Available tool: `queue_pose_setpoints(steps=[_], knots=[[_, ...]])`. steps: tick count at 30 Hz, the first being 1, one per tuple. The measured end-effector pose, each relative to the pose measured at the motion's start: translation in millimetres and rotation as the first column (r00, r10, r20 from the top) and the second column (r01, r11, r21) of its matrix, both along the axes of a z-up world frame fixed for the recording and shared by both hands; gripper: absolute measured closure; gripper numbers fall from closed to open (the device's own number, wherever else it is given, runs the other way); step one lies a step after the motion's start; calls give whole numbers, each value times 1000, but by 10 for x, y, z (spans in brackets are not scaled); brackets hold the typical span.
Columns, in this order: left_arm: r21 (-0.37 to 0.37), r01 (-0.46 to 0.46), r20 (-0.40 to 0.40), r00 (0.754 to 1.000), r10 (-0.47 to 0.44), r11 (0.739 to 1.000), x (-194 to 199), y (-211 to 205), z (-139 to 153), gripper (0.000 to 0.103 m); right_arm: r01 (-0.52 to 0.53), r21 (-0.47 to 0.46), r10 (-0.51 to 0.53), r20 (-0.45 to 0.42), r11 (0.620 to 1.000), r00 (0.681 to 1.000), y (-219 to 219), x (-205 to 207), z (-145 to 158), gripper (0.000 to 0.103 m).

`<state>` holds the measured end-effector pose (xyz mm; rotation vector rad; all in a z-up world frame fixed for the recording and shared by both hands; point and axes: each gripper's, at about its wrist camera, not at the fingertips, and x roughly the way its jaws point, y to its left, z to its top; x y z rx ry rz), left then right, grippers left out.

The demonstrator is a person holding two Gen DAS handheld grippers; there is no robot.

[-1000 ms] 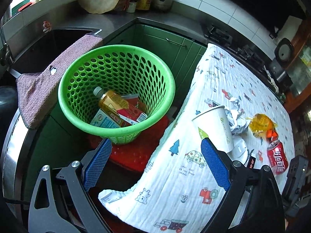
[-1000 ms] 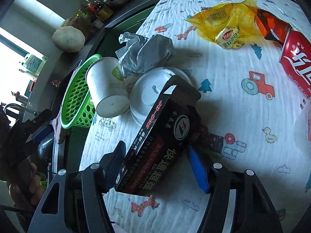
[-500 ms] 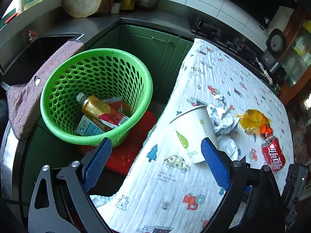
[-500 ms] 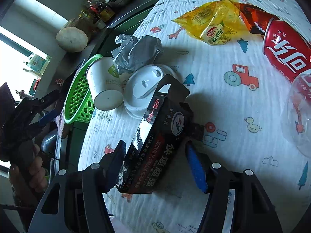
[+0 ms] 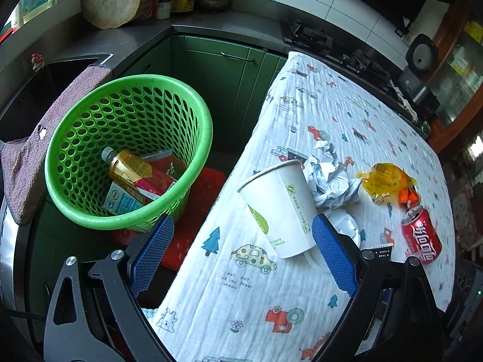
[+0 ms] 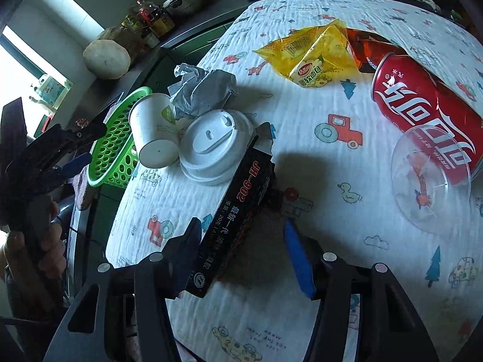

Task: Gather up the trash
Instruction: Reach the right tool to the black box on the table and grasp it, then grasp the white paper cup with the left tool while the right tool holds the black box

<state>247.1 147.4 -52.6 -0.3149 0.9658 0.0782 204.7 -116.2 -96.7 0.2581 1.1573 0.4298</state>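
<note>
Closing right hand-held gripper; black box between jaws.

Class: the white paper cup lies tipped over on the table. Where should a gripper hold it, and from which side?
Grip the paper cup across its mid-wall, coming from above and the table's near edge. It lies on its side, mouth toward the green basket, base on the white lid, so both flanks stand clear.

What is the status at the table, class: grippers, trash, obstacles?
Left gripper open, empty, paper cup ahead. Right gripper closing around black box; right pad not touching. White lid against box end.
</note>
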Motion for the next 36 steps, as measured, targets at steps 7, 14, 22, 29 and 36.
queue_pose_setpoints(steps=[7,14,22,29,36], knots=[[-12,22,-8,1000,-23,1000,92,-79,-51,11,26,33,-24,-64,999,998,-71,-2,-136,61],[-29,25,-39,999,-26,999,190,-140,-172,11,27,5,-26,-49,1000,998,-2,20,-164,62],[-35,30,-52,998,-32,999,307,-237,-213,11,4,-80,-4,-3,997,1000,186,-4,-156,60],[-44,24,-68,997,-27,999,382,-276,-283,11,-5,-90,6,11,996,1000,244,-31,-164,61],[-75,-4,-89,996,-3,997,449,-260,-379,13,3,-33,-2,19,999,1000,129,-44,-125,72]])
